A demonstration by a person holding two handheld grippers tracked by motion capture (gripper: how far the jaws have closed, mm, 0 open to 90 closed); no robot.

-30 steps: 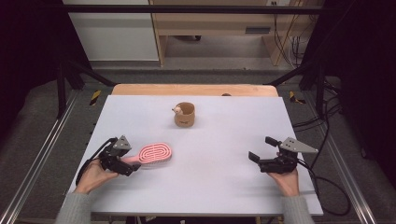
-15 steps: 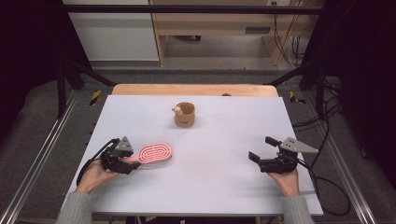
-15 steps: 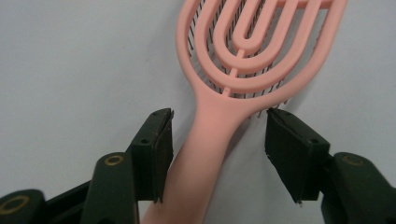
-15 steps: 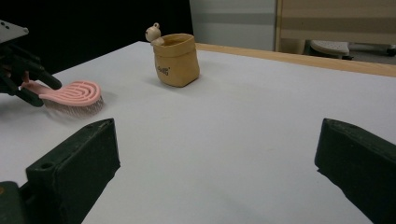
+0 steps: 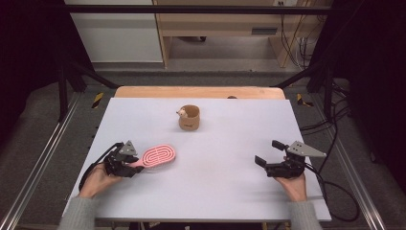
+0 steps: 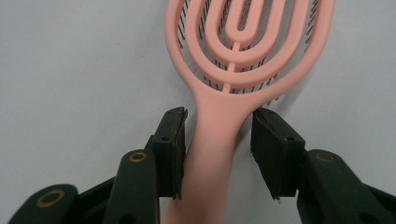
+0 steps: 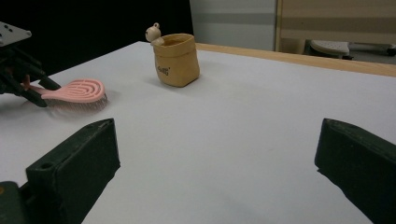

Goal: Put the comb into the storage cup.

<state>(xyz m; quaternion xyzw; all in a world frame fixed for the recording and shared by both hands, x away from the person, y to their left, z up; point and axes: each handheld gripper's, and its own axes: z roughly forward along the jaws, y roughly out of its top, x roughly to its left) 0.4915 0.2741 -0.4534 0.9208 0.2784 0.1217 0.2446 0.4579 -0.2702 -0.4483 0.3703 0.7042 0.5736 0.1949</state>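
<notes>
The left gripper's fingers have just been closing around the pink vented plastic hairbrush's handle, not yet clamped. The right gripper gapes empty. An off-centre squeeze could skid the brush.

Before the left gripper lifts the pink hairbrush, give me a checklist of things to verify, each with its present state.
1. Pink plastic hairbrush handle between the left gripper jaws, which have just been closing: ok.
2. Both pads pressing the handle: not ok, a gap shows at one side.
3. Brush lying flat on the white table, bristles down: ok.
4. Tan fabric pouch with bear figure apart from the brush: ok.
5. Right gripper open, holding nothing: ok.
</notes>
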